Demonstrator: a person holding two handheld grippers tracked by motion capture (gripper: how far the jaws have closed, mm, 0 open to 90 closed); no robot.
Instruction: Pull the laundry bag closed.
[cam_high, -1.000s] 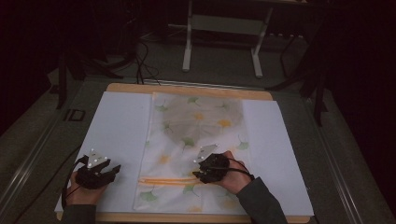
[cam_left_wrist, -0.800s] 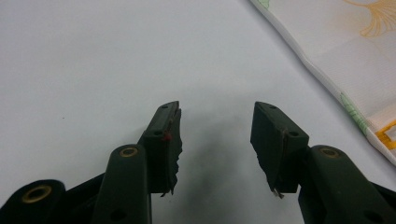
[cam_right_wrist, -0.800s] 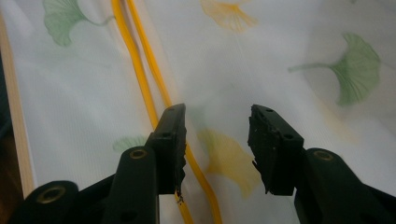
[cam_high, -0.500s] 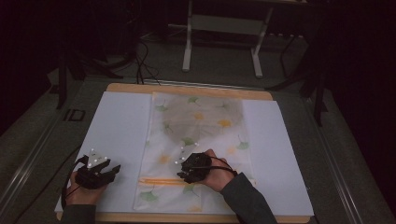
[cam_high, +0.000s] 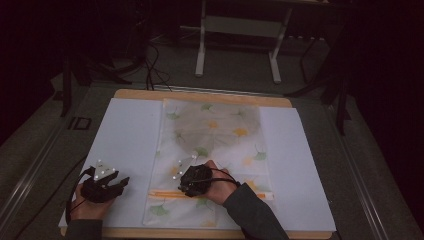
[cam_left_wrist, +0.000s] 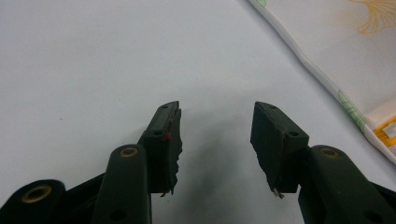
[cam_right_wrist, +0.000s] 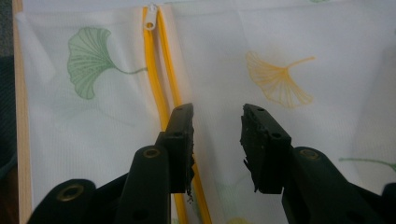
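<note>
Right gripper (cam_high: 186, 181) slid left over mesh bag (cam_high: 212, 130).

The mesh laundry bag (cam_right_wrist: 107, 116) is fine white woven cloth with a glossy yellow zipper (cam_right_wrist: 161, 88); the desk (cam_high: 200, 95) edge is matt wood.

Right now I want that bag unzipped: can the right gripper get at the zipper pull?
Probably yes. The right gripper hangs over the bag, jaws open and just closing on nothing, beside the yellow zipper; the white pull lies unobstructed ahead.

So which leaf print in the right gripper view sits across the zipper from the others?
The green leaf: it lies left of the yellow zipper, whereas the orange leaf lies right of it.
</note>
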